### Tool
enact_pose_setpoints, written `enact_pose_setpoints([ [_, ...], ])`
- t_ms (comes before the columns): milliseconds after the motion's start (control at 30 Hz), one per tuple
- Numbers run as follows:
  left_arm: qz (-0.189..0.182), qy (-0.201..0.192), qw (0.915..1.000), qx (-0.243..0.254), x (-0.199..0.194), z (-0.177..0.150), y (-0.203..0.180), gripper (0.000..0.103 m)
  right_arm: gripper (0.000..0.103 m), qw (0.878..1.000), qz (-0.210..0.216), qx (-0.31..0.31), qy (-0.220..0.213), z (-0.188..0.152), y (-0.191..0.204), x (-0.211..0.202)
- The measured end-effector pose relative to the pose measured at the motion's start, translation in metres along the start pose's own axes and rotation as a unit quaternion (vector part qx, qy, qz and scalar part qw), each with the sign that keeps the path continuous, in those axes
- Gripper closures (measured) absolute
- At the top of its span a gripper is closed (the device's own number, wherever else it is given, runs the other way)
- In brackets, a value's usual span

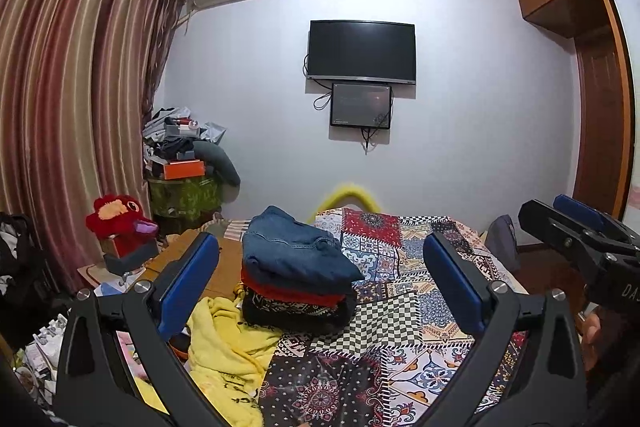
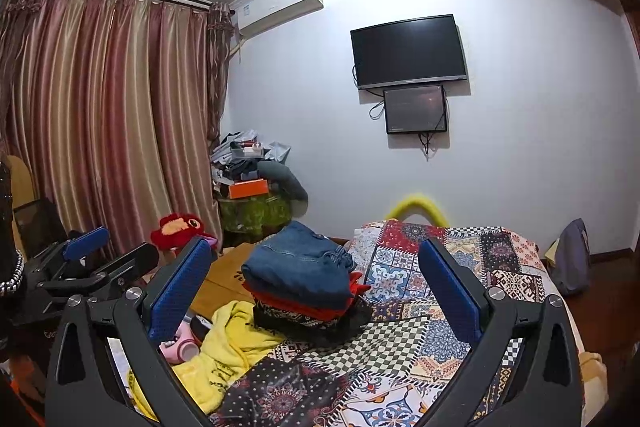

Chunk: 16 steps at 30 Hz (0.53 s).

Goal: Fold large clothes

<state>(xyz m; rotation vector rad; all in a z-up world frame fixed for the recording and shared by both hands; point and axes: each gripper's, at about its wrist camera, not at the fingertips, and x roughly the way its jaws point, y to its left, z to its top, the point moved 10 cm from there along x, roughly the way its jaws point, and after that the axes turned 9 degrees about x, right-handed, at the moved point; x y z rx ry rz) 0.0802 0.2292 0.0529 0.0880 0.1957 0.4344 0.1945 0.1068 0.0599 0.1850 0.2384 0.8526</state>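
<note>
Yellow towelling, a crumpled garment [image 1: 224,347], lay unfolded at the near left edge of the bed [image 1: 400,327], touching a stack of folded clothes [image 1: 298,267] topped with denim. Both the left tongs [image 1: 320,291] and the right tongs [image 2: 316,291] hung above the patchwork cover with their blue pads spread wide and nothing between them. The sound course, I judged, was to drag the garment onto bare bedspread and flatten it before creasing, without knocking the stack.
</note>
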Motion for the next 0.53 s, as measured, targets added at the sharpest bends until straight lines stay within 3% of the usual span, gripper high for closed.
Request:
enact_pose_setpoints([
  [533,-0.004,0.01,0.9999,0.001,0.0034,-0.0083,-0.0024,0.0,0.0,1.0,-0.003,0.002,0.006,-0.0025,-0.0022,0.0026],
])
